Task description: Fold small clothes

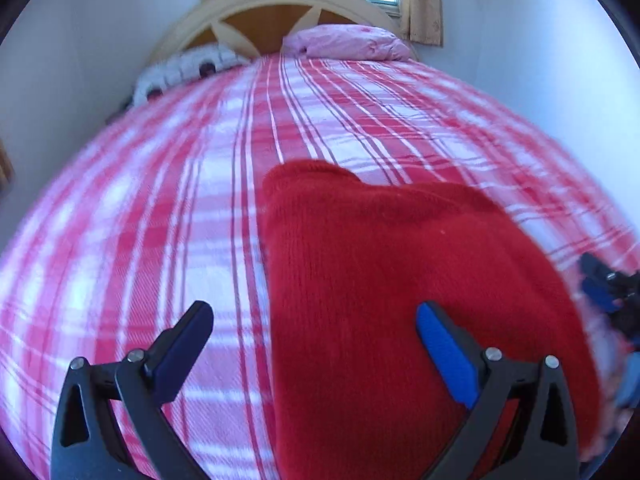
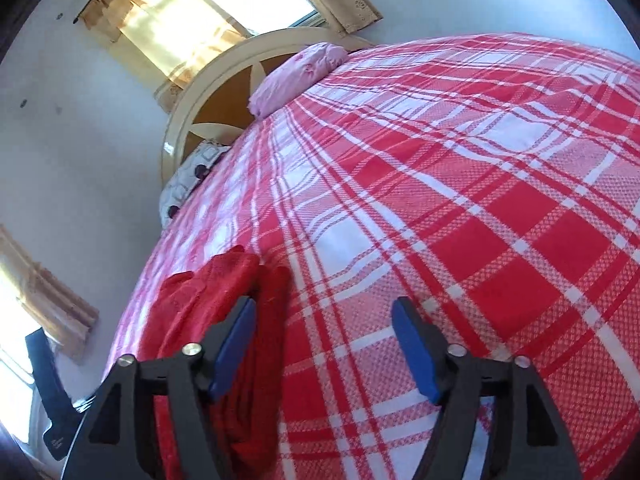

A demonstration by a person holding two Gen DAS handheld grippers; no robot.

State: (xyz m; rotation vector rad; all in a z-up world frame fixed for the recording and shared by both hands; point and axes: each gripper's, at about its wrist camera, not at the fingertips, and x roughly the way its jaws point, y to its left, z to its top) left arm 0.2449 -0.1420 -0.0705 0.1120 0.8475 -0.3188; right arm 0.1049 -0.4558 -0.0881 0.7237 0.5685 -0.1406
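A red knitted garment lies folded on the red and white plaid bedspread. My left gripper is open and empty, low over the garment's left edge, with its right finger above the red knit. In the right wrist view the same garment shows as a folded stack at the lower left. My right gripper is open and empty, with its left finger over the garment's right edge and its right finger over the bedspread. The right gripper also shows at the right edge of the left wrist view.
A pink pillow and a white patterned pillow lie against the wooden headboard at the far end. White walls close in on both sides. Curtained windows sit above the headboard and at the left.
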